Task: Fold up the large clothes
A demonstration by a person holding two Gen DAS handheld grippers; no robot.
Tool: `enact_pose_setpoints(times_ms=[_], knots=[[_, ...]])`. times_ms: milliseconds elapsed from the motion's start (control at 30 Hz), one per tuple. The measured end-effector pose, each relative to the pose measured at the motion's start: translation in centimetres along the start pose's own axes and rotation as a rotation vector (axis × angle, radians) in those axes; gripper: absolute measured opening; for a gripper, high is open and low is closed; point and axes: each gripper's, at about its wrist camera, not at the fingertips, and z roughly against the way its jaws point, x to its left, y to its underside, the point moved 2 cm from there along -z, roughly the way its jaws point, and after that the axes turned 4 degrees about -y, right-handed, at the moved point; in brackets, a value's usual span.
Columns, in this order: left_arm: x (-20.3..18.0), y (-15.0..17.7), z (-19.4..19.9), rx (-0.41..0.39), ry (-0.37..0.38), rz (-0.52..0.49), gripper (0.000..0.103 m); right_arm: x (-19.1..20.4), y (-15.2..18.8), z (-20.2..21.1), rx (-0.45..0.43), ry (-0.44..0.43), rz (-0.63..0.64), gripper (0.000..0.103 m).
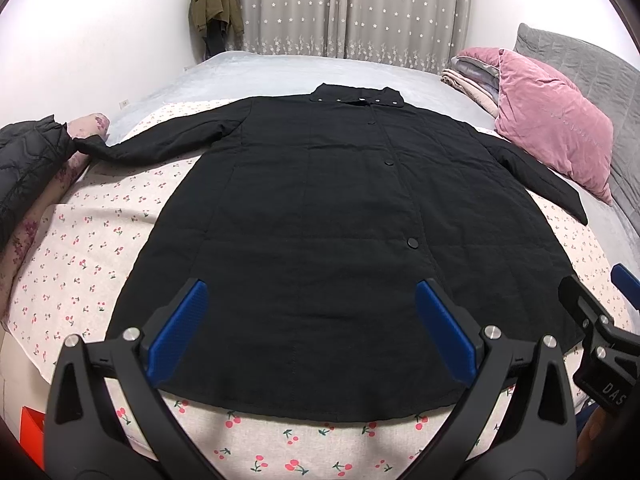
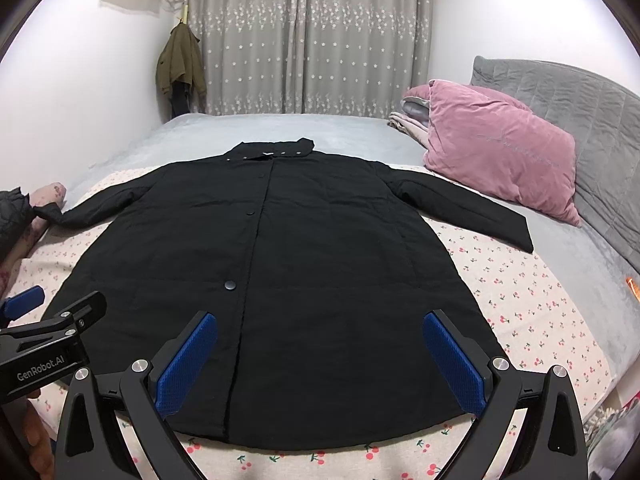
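A: Lying flat and face up on the bed (image 1: 280, 68), the coat (image 1: 328, 208) has its front buttoned, its collar (image 1: 358, 96) at the far end and its hem at the near edge. What is under it?

B: A cherry-print sheet (image 1: 80, 248) spread over the grey cover. Both sleeves are out to the sides: the left sleeve (image 1: 160, 140) reaches a dark quilted garment (image 1: 28, 160) at the bed's left edge, the right sleeve (image 2: 468, 208) ends just beside the pink pillow (image 2: 500, 152).

A: And the grippers?

B: The left gripper (image 1: 312, 328) hangs over the hem with its blue pads (image 1: 180, 328) spread wide and nothing between them. The right gripper (image 2: 320, 360) is spread likewise, also above the hem and empty. Neither pad visibly touches the cloth.

A: Do the two see each other?

B: Yes. The left wrist view has the right gripper at its right edge; the right wrist view has the left gripper (image 2: 24, 304) at its left edge, so they are side by side.

A: The background?

B: A star-patterned curtain (image 2: 308, 40), an olive jacket (image 2: 180, 64) hanging on the wall to its left, folded blankets (image 1: 468, 76) behind the pillow, and a grey headboard (image 2: 580, 112) on the right.
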Motion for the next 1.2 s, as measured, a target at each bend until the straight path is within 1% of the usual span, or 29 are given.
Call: enact_pose_setpoints(times_ms=[533, 833, 967, 1067, 1133, 1200], knots=[[-0.4, 0.0, 0.3, -0.009, 0.003, -0.014, 0.103, 0.3, 0.2, 0.1, 0.004, -0.013, 0.009, 0.103], [0.1, 0.0, 0.5, -0.014, 0.008, -0.011, 0.103, 0.3, 0.4, 0.1, 0.021, -0.014, -0.003, 0.103], [0.3, 0.1, 0.6, -0.016, 0.002, -0.014, 0.103, 0.2, 0.4, 0.5, 0.014, -0.01, -0.009, 0.103], [0.7, 0.1, 0.7, -0.011, 0.022, -0.009, 0.103, 0.2, 0.3, 0.7, 0.008, -0.01, -0.004, 0.103], [1.8, 0.1, 1.0, -0.018, 0.029, 0.014, 0.103, 0.0, 0.3, 1.0, -0.002, -0.015, 0.002, 0.103], [3.3, 0.2, 1.2, -0.026, 0.031, 0.042, 0.103, -0.6, 0.2, 1.7, -0.03, -0.019, 0.001, 0.103]])
